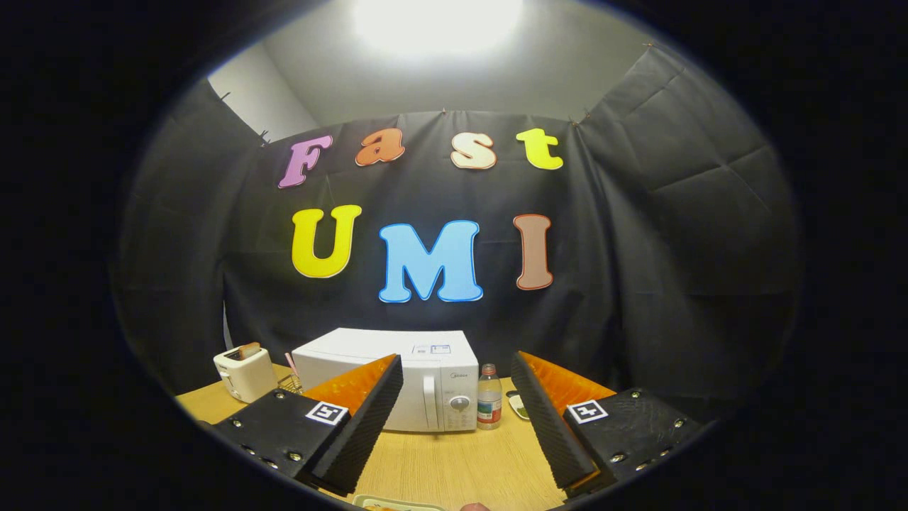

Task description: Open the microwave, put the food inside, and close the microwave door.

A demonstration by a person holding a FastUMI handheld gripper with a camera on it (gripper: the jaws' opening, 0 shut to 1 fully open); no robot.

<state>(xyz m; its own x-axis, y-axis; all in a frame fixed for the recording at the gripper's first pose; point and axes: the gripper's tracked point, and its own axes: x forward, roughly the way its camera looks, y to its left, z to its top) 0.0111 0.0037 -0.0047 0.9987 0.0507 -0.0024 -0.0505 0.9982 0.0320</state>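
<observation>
Hand-held gripper [457, 419] released, fingers wide apart, empty. White boxy microwave [397, 380] far on wooden tabletop [454, 461], door shut. Opening step not begun; next: reach the door handle [428, 402].

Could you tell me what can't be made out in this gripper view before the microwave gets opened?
- Microwave: its left front is hidden behind one of the open gripper's fingers.
- Food plate: cut off below the fingers; contents unclear.
- Small dish beside the bottle: partly hidden by the other finger.
- Toaster: controls too small.
</observation>
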